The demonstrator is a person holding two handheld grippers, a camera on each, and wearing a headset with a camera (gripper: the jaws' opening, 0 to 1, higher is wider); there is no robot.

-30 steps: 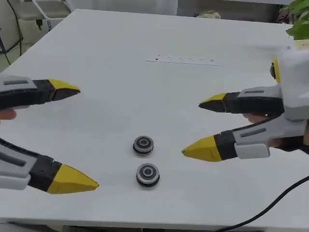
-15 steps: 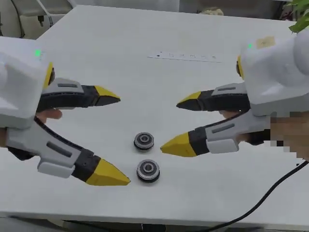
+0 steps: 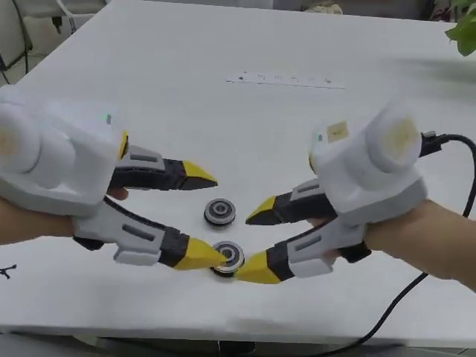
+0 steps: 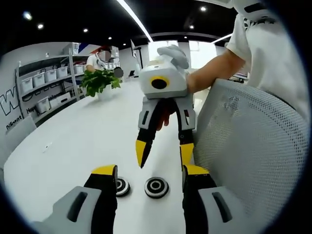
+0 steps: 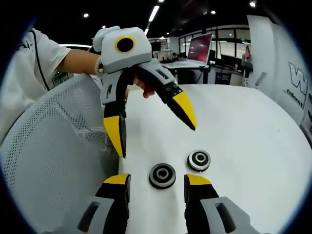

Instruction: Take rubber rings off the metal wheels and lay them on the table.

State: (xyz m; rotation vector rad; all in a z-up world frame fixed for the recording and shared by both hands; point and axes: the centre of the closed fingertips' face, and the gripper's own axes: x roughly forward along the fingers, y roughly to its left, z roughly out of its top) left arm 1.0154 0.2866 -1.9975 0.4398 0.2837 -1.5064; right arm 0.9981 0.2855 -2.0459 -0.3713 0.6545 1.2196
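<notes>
Two small metal wheels with black rubber rings lie flat on the white table (image 3: 149,67): a far wheel (image 3: 220,212) and a near wheel (image 3: 228,256). My left gripper (image 3: 217,218) comes in from the left, open, its lower fingertip (image 3: 212,256) at the near wheel's left edge. From the right my right gripper (image 3: 245,247) stands open, with its lower fingertip (image 3: 249,271) by that wheel's lower right. In the left gripper view the near wheel (image 4: 156,187) lies between the left gripper's (image 4: 150,170) jaws. In the right gripper view it (image 5: 162,175) lies between the right gripper's (image 5: 157,179) jaws, the far wheel (image 5: 199,160) beside it.
A thin printed strip (image 3: 284,79) lies far back on the table. A black cable (image 3: 405,297) trails off the right gripper toward the table's near edge. Plant leaves (image 3: 465,33) show at the far right corner. A mesh chair back (image 4: 253,141) stands close behind.
Both grippers have moved inward and down from the sides and now flank the near wheel. The wheels have stayed put.
</notes>
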